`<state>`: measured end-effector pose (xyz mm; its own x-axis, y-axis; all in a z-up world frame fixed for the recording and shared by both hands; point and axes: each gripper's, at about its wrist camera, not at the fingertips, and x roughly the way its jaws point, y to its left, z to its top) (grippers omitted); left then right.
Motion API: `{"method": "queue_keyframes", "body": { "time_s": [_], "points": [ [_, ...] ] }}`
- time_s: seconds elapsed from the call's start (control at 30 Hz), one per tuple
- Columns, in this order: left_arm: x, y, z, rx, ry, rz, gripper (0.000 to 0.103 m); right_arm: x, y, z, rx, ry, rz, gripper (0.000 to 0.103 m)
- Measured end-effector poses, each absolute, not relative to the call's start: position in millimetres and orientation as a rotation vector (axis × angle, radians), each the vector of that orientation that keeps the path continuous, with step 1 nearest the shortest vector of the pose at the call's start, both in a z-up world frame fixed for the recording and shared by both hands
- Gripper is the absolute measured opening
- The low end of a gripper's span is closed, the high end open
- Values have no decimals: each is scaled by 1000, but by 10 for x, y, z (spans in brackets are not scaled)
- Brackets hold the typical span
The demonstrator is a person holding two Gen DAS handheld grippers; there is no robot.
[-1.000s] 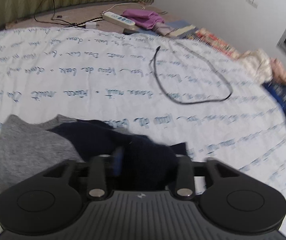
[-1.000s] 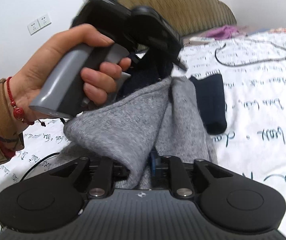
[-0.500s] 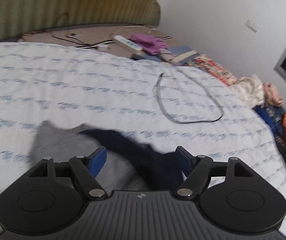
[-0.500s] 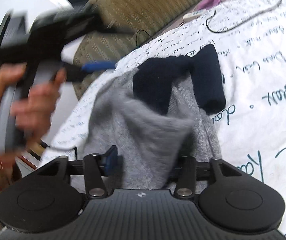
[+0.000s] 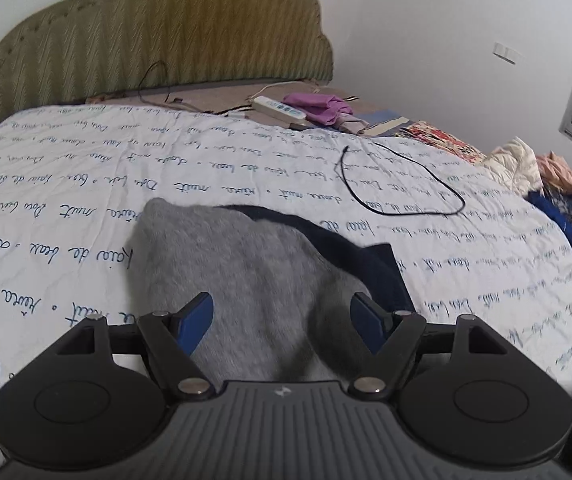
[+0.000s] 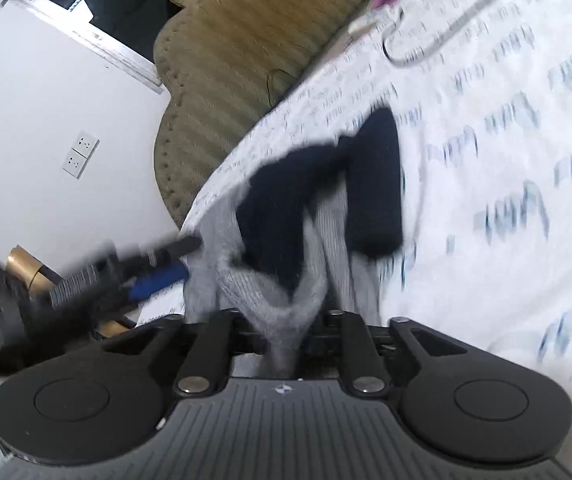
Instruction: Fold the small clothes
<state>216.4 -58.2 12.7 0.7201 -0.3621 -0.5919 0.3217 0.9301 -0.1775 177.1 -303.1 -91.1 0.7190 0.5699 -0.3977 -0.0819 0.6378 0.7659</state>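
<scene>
While the left tool (image 5: pixel 281 322) hangs low in the left wrist view with its blue pads (image 5: pixel 193 322) spread wide, the grey knit garment (image 5: pixel 245 280) lies right between and beyond them, and neither pad presses on it. It rests on the bed sheet (image 5: pixel 85 200), white with blue handwriting, filling the centre of the frame, with its dark navy part (image 5: pixel 366 256) peeking out behind, to the right. Further back, upper right of centre, a black cable (image 5: pixel 402 188) loops on the sheet, well apart from the cloth.

Over to the right wrist view, which is blurred: the right tool (image 6: pixel 283 344) sits at lower centre, its jaws narrow and closing, and a bunched grey fold of the garment (image 6: pixel 281 300) is caught between them. From there the grey cloth rises toward the middle of the frame, the navy part (image 6: pixel 326 192) lying on top of it and the sheet (image 6: pixel 506 160). At mid left the left tool (image 6: pixel 161 268) shows as a dark smear with one blue pad, just beside the garment's left edge; touching or not, I cannot tell.
</scene>
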Motion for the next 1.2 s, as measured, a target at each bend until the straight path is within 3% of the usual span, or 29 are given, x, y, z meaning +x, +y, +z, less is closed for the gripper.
{"method": "queue_keyframes", "body": {
  "time_s": [0.03, 0.07, 0.33, 0.4, 0.43, 0.47, 0.57, 0.73, 0.8, 0.87, 0.97, 1.1, 1.2],
  "points": [
    [2124, -600, 100, -57, 658, -377, 76, 1820, -3093, -846, 796, 668, 396, 53],
    [2083, -610, 77, -54, 646, -378, 76, 1873, -3166, -791, 807, 651, 394, 60],
    [1884, -803, -76, 43, 603, -477, 76, 2652, -3455, -824, 924, 745, 457, 59],
    [1864, -844, -113, 59, 604, -504, 76, 2772, -3369, -832, 900, 765, 466, 44],
    [1855, -860, -133, 64, 606, -513, 76, 2790, -3324, -806, 874, 773, 457, 20],
    [1845, -873, -153, 67, 607, -520, 76, 2821, -3288, -779, 841, 771, 455, 14],
    [1806, -890, -192, 83, 586, -527, 76, 2818, -3150, -550, 640, 717, 397, 9],
    [1782, -911, -230, 106, 587, -553, 76, 2980, -3041, -335, 414, 662, 295, 9],
    [1759, -925, -240, 123, 581, -555, 76, 3089, -3003, -456, 380, 727, 289, 13],
    [1760, -931, -255, 133, 584, -552, 76, 3065, -3020, -544, 399, 757, 269, 36],
    [1764, -901, -232, 116, 589, -558, 76, 2765, -3204, -510, 483, 699, 248, 50],
    [1813, -820, -146, 75, 624, -574, 76, 2331, -3427, -482, 578, 699, 266, 51],
    [1788, -704, -35, 71, 623, -572, 76, 2015, -3480, -515, 628, 740, 346, 63]
  ]
}}
